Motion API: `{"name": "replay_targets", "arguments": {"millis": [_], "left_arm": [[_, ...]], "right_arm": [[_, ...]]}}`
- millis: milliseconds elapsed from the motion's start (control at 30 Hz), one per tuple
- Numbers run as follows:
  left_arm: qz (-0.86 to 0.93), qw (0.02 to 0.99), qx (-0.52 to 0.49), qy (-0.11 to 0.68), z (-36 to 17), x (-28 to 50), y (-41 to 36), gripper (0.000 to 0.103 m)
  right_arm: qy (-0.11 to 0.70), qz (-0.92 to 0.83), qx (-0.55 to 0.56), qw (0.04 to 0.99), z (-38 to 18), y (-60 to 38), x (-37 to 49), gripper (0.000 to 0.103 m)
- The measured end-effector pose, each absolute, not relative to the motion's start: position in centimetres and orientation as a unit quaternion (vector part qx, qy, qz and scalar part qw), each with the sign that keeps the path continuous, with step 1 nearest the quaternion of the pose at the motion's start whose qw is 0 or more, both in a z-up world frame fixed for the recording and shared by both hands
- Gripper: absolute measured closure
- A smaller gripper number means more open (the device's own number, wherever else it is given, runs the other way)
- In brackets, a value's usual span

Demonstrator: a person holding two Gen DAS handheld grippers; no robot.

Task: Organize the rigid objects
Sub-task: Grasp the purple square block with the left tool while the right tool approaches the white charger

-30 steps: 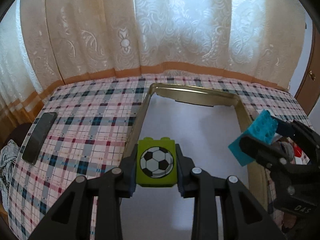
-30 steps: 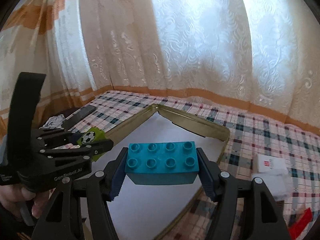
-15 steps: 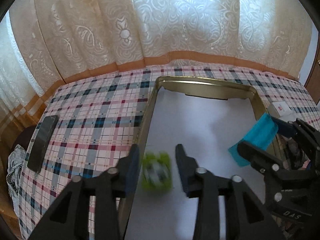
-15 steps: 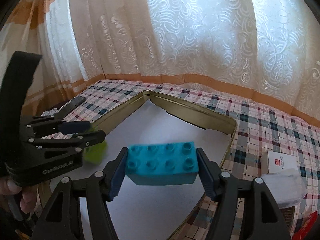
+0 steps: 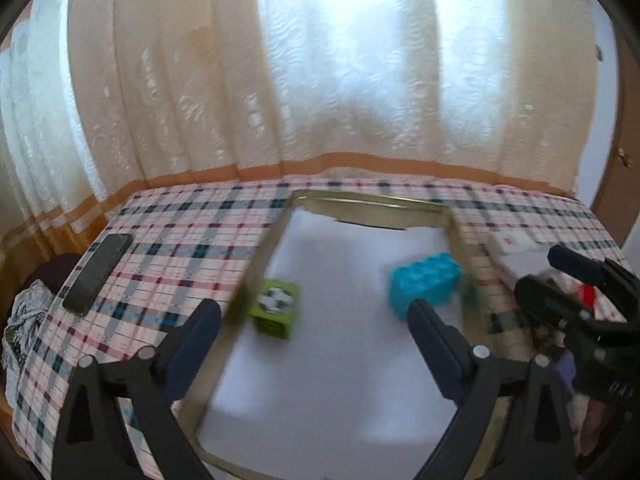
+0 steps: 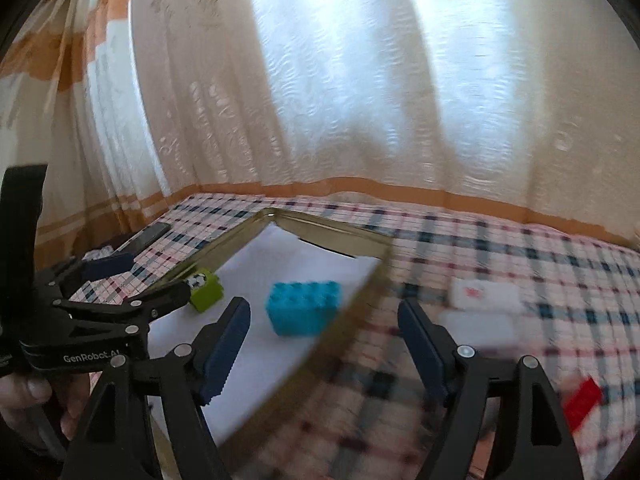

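Two toy blocks lie apart inside the gold-rimmed tray [image 5: 260,264]: green football block [image 5: 276,312] against its left rim, teal studded brick [image 5: 426,284] beside its right rim. Left tool [image 5: 314,340] and right tool [image 6: 324,336] are both spread, holding nothing.
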State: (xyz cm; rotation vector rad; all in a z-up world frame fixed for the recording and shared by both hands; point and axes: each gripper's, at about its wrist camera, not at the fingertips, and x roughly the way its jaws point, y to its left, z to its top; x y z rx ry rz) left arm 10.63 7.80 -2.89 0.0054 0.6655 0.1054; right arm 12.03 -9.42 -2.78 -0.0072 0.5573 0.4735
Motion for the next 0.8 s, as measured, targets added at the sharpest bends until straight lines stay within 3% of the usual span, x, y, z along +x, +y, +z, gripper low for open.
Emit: {"name": "replay_targets", "arguments": {"millis": [300, 800], "left_arm": [[-0.018, 0.956, 0.028, 0.291, -2.5, 6.8, -1.2, 0.000], [-0.099, 0.917, 0.058, 0.381, -8.2, 8.7, -11.6, 0.001]], "right_arm": [[0.258, 0.139, -0.006, 0.956, -3.9, -19.2, 6.8, 0.024], [0.266, 0.028, 0.054, 0.962, -6.7, -28.2, 5.9, 0.024]]}}
